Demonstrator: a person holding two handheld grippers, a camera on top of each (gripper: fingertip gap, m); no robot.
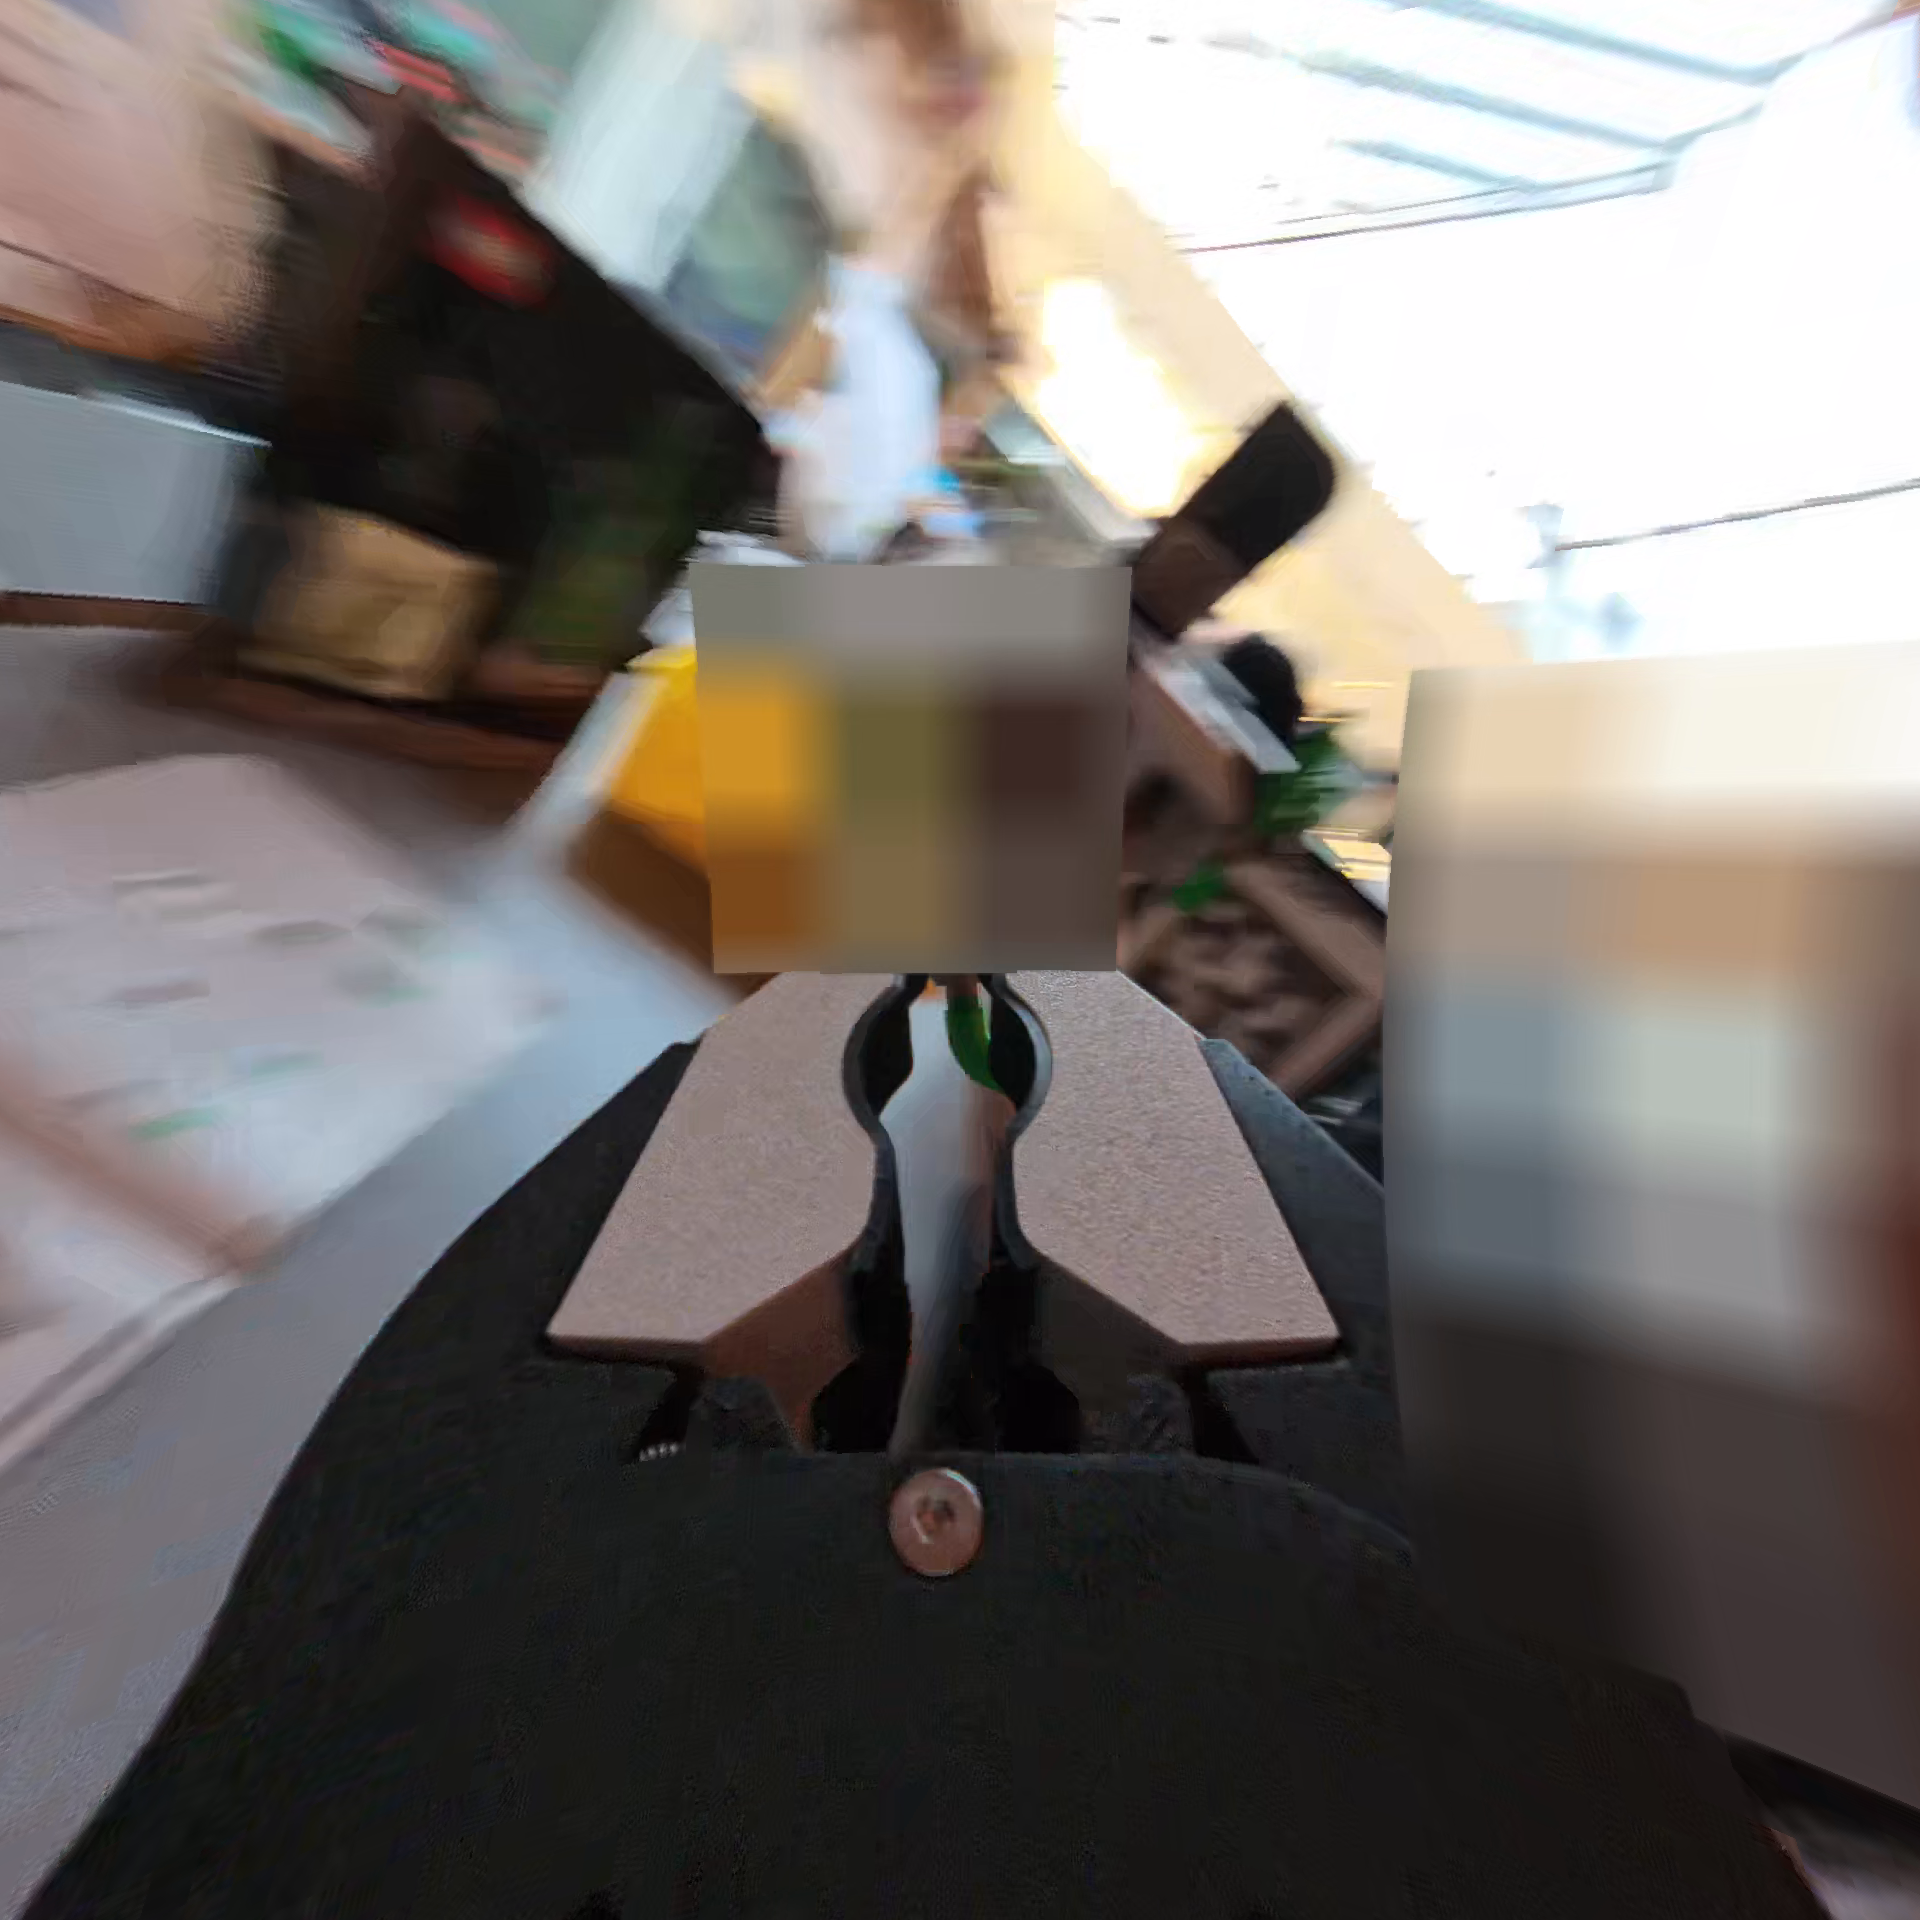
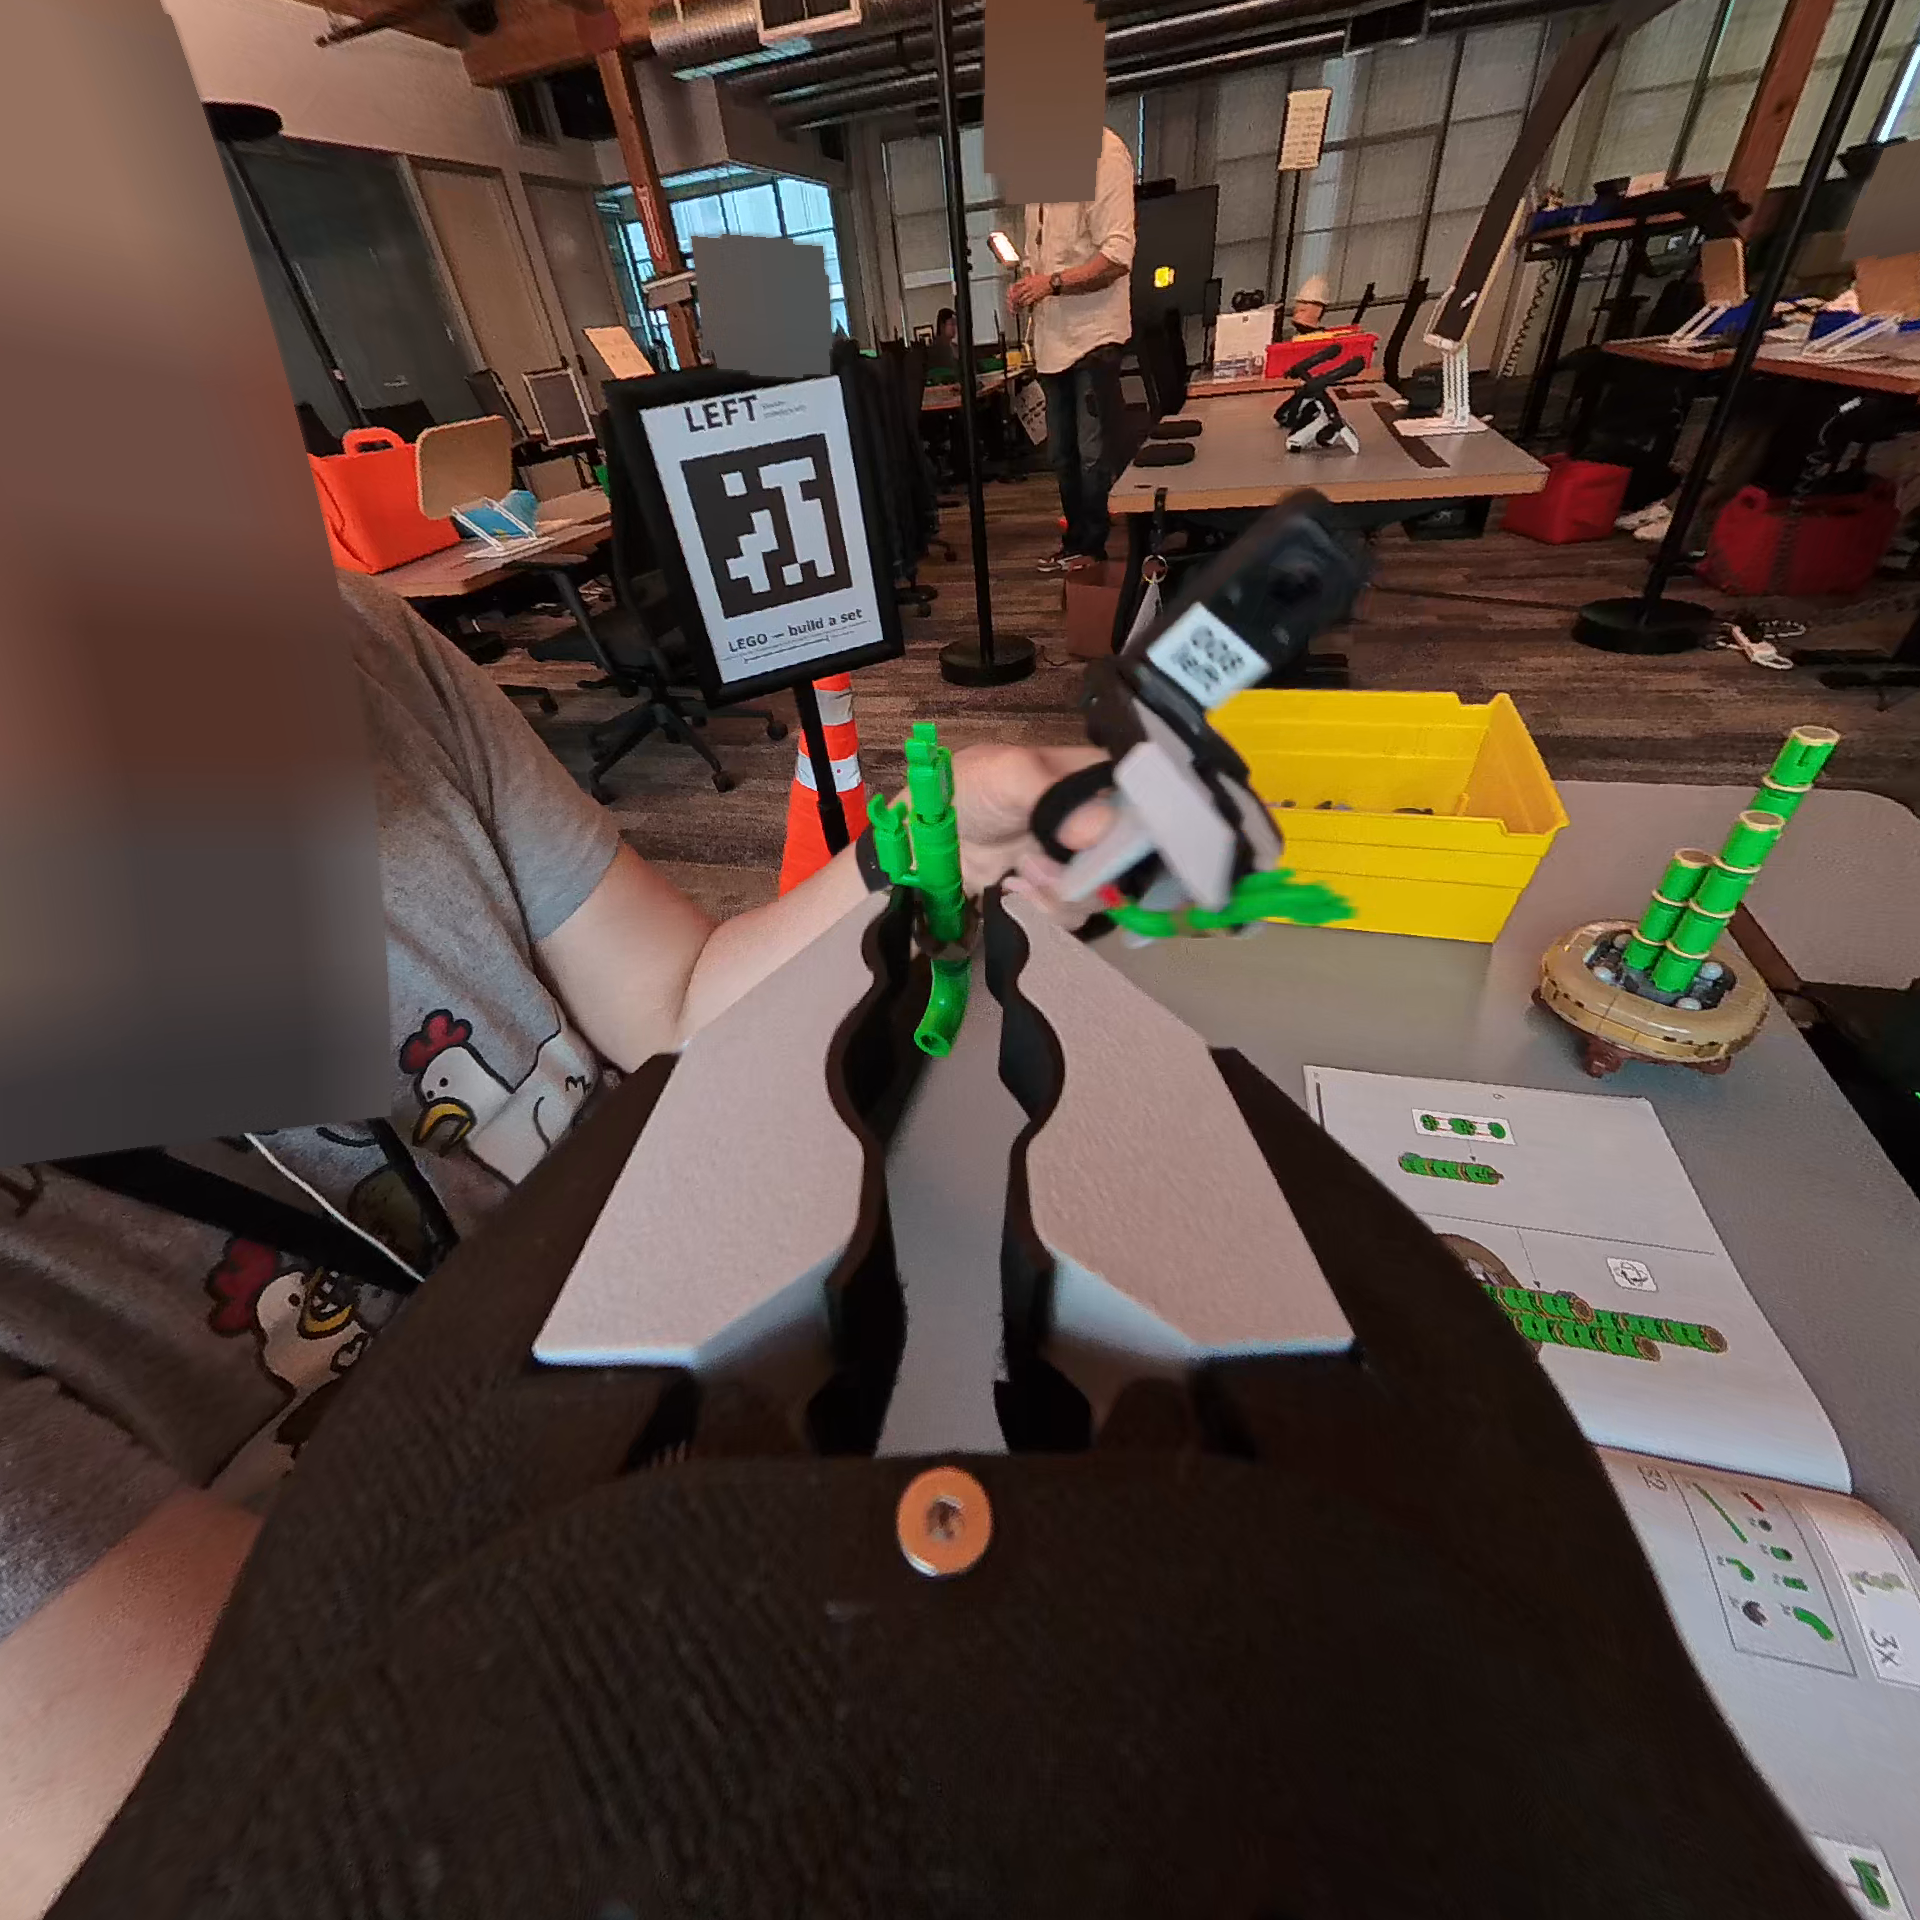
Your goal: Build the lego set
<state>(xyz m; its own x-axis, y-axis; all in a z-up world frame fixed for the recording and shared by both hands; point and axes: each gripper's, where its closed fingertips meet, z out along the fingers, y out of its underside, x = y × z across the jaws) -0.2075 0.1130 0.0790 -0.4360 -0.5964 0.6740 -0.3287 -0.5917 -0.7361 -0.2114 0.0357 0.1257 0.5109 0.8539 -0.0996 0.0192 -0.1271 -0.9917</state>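
Base [image 2: 1652, 987] has stalks, you're mid-build: right gripper [image 2: 945, 925] clamped on stem [image 2: 935, 852], left gripper [image 2: 1164, 920] pinching leaves [image 2: 1262, 902], both unattached.

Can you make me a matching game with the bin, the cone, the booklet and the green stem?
Things:
1. bin
2. cone
3. booklet
4. stem

Matches:
A. orange, on the floor
B. held between the right gripper's jaws
C. yellow, on the table
D. lying open on the table

Pairs: 1-C, 2-A, 3-D, 4-B
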